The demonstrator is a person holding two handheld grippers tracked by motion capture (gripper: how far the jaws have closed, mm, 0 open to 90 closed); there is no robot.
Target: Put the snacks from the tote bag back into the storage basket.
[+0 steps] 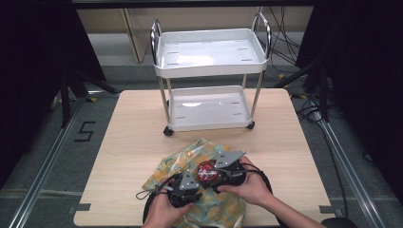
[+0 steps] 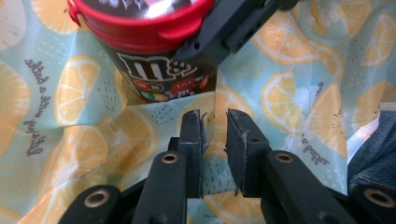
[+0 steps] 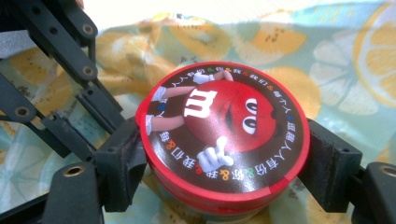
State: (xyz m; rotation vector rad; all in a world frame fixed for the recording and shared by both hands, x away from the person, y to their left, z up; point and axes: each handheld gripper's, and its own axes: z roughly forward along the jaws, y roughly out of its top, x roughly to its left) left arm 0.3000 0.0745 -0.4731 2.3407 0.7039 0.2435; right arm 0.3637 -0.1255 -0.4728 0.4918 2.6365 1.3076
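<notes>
Both hands come in from the near edge of the surface [image 1: 123,142], each bearing tongs over the lemon-print cloth [image 1: 190,156], which is the landmark. On the cloth's middle stands a red-lidded candy tub [image 3: 223,133]; the right tongs [image 3: 224,168] clamp it wide, pads against both sides. The left tongs [image 2: 215,140], just beside the tub, stand narrowly parted with cloth between the tips; whether they pinch it I cannot tell. Beyond the cloth stands a white cart [image 1: 209,61].

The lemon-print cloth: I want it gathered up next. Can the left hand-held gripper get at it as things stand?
Probably yes: the left hand-held gripper hangs just over the cloth, its jaws slightly apart with nothing between. The candy tub stands just ahead.
</notes>
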